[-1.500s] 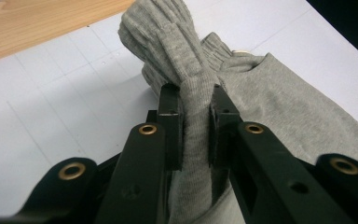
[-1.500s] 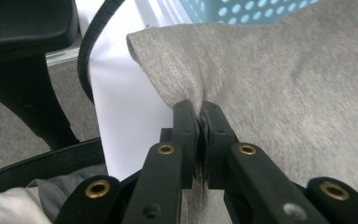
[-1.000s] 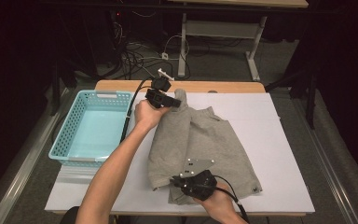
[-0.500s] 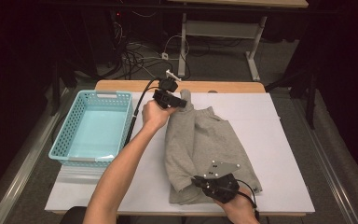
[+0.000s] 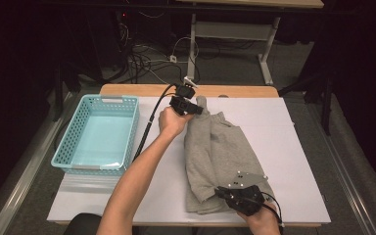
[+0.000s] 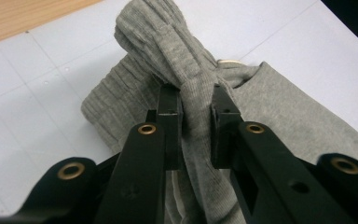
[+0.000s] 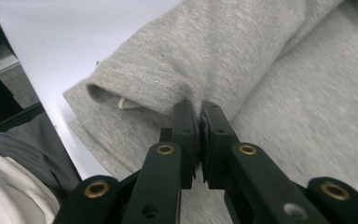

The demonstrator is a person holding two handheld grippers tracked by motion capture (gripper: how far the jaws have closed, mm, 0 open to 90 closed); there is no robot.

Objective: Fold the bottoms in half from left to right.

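Right gripper [image 5: 223, 192]: at the near hem of the grey sweater [image 5: 223, 152], fingers [image 7: 185, 122] clenched on a thin fold of it.
Grey sweater: half folded lengthwise on the white tabletop [image 5: 298, 147], right of the basket [image 5: 98, 134].
Left gripper [image 5: 199, 110]: at the sweater's far end, fingers [image 6: 170, 105] grasping a bunched ribbed cuff.
Basket: turquoise, just left of the sweater, beyond the left forearm.

A grey sweatshirt [image 5: 223, 156] lies on the white desk [image 5: 298, 147], folded lengthwise into a long narrow shape that runs from the far edge toward the near one. Its ribbed far end [image 6: 168, 37] is bunched and lifted, its stitched near hem [image 7: 135, 93] doubled over in layers.
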